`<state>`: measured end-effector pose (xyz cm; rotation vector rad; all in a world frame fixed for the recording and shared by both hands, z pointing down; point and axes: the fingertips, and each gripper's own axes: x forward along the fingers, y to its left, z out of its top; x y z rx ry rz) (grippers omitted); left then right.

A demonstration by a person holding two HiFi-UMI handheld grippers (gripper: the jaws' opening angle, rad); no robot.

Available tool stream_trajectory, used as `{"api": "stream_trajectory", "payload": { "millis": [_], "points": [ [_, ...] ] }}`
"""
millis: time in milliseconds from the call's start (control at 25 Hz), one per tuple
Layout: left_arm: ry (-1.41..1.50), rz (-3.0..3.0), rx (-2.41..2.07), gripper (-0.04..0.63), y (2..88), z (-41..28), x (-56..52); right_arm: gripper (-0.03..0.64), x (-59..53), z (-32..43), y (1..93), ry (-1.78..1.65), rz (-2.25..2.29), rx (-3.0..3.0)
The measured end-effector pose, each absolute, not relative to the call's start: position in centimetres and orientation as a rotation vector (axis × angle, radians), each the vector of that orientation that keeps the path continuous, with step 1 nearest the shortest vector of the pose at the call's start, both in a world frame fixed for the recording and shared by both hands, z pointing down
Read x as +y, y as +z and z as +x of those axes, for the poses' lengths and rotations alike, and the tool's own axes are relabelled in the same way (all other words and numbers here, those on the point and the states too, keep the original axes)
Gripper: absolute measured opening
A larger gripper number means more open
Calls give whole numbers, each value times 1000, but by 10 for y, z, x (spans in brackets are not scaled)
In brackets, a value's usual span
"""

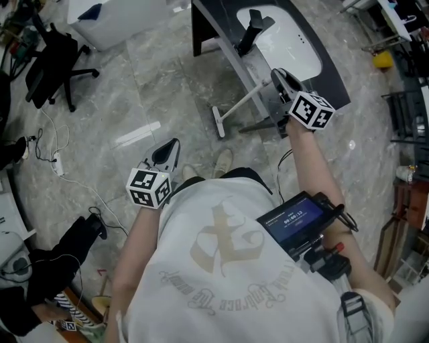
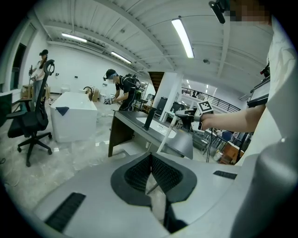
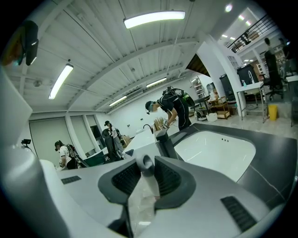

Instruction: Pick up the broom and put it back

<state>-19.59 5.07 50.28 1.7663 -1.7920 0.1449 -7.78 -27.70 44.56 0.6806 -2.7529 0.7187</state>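
The broom (image 1: 242, 105) has a white handle that slants from my right gripper (image 1: 278, 79) down to its narrow head (image 1: 218, 124) on the floor, beside the dark sink table (image 1: 221, 37). My right gripper is shut on the handle's top end (image 3: 143, 163), which has a hanging hole and stands between the dark pads. In the left gripper view the same white handle (image 2: 166, 134) leans against the table edge. My left gripper (image 1: 171, 149) hangs low over the floor near the person's shoes, with its jaws shut and nothing in them (image 2: 150, 163).
The table holds a white basin (image 1: 285, 40) and a black faucet (image 1: 252, 28). A black office chair (image 1: 53, 53), a white box (image 1: 114, 20) and a power strip with cable (image 1: 57, 164) lie to the left. A person (image 2: 122, 93) bends over the table's far end.
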Motion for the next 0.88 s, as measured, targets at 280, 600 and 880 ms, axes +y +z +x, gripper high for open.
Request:
{"api": "stream_trajectory", "payload": {
  "millis": [280,600,880],
  "points": [
    [183,1777,-1764,12,497,-192,29,100,-299,-59,459,808,726,-2737],
    [225,1770,-1738,12,500,-186,15,101,-312,-51,481,899,681,-2737],
    [255,1766,-1734,12,498,-186,15,101,-308,-51,495,930,621,-2760]
  ]
}}
